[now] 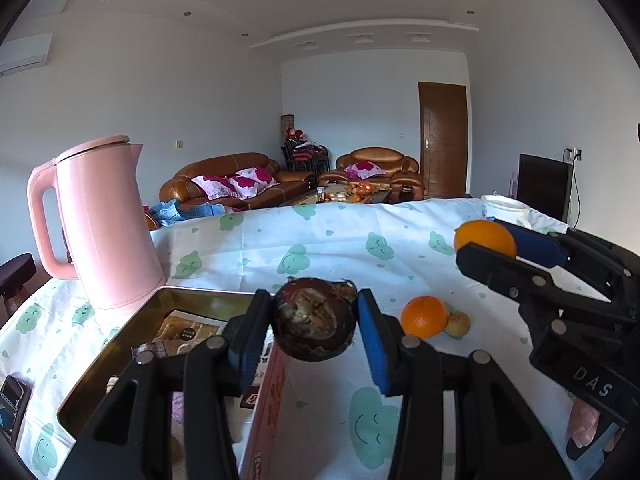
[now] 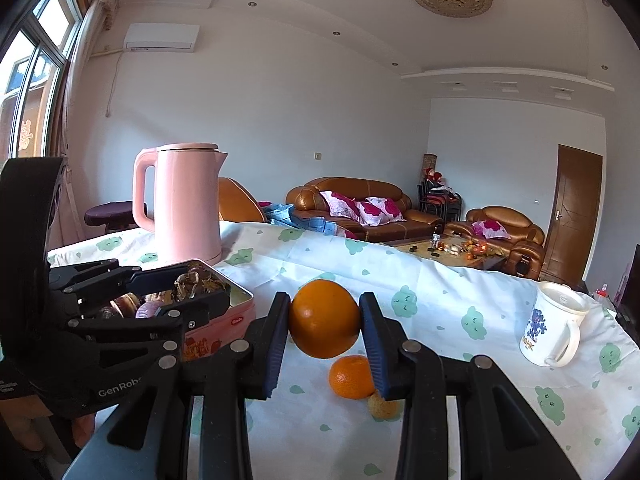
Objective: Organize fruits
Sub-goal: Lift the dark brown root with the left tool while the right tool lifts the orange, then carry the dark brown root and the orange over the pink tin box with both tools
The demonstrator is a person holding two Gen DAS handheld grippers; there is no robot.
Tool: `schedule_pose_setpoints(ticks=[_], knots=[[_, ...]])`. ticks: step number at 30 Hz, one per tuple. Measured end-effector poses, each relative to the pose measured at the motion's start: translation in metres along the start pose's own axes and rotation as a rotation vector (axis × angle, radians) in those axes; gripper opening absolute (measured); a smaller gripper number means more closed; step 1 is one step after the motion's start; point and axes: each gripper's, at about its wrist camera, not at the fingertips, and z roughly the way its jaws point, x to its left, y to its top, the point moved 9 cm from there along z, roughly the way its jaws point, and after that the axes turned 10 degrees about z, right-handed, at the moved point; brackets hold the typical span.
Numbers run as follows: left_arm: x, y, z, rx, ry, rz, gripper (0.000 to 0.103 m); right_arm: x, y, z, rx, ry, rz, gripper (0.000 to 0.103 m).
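My left gripper (image 1: 314, 322) is shut on a dark brown round fruit (image 1: 314, 322) with a torn pale patch, held above the right edge of a gold-lined tin box (image 1: 120, 344). My right gripper (image 2: 325, 326) is shut on a large orange (image 2: 323, 324), lifted above the tablecloth; the same orange (image 1: 482, 238) and right gripper (image 1: 486, 246) show at the right of the left wrist view. On the cloth lie a smaller orange (image 2: 350, 376) and a small tan fruit (image 2: 382, 406) touching it. In the right wrist view the left gripper (image 2: 188, 290) hangs over the pink-sided tin (image 2: 236, 316).
A pink kettle (image 1: 100, 224) stands behind the tin at the table's left. A white mug (image 2: 554, 326) with a blue print sits at the right. The tablecloth (image 1: 320, 236) has green cloud prints. A phone (image 1: 12, 404) lies at the near left edge. Sofas fill the room behind.
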Motion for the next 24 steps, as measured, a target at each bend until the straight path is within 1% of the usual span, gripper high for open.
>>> schedule_pose_setpoints(ticks=[5, 12, 24], knots=[[0.011, -0.002, -0.009, 0.001, 0.009, -0.010, 0.046, 0.017, 0.006, -0.001, -0.003, 0.032, -0.023, 0.037], [0.030, -0.004, -0.020, -0.003, 0.040, -0.020, 0.046, 0.036, 0.012, 0.002, 0.000, 0.067, -0.044, 0.037], [0.064, -0.014, -0.031, 0.007, 0.084, -0.049, 0.046, 0.067, 0.020, 0.009, 0.010, 0.119, -0.075, 0.037]])
